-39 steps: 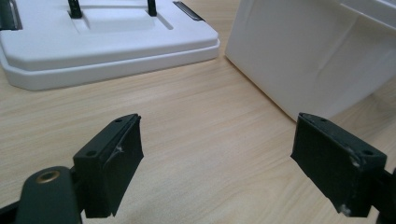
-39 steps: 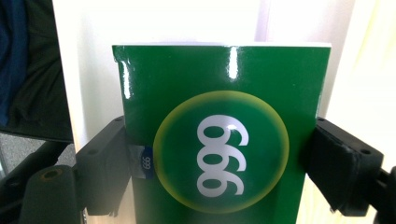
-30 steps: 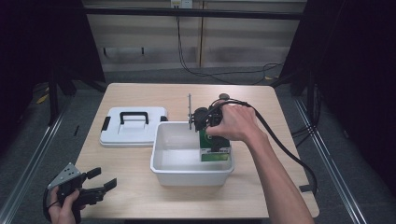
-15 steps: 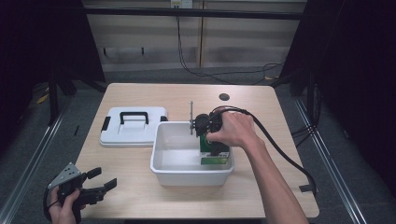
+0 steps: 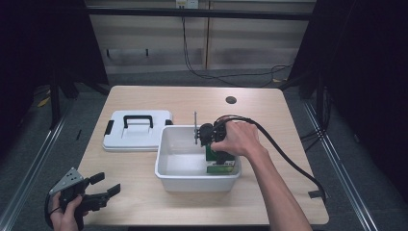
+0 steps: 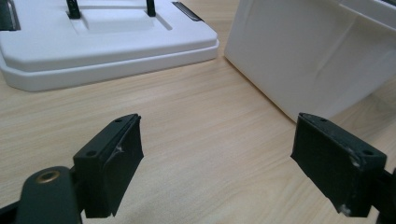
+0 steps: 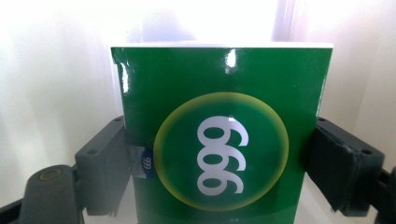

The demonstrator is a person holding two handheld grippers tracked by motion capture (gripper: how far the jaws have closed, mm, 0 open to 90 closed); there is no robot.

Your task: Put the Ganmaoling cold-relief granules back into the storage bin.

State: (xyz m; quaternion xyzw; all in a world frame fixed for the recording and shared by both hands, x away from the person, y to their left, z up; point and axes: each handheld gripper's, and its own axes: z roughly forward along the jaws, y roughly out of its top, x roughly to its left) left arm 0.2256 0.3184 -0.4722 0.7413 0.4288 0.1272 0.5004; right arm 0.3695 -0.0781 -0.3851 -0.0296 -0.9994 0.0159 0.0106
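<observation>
Lowering the green 999 box (image 7: 219, 135) deeper into the white bin (image 5: 166, 168) over the last second, right gripper (image 5: 219, 147) clamped on its sides, so release looks near; left gripper (image 5: 96, 190) idles with jaws apart near the table's (image 5: 269, 120) front-left corner.

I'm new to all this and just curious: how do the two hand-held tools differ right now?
The right tool reaches down into the white bin, while the left tool hovers at the table's near left corner. The right tool's jaws are clamped on a green box; the left tool's jaws stand wide apart with nothing between them. Both have black jaws and each is held in one hand.
</observation>
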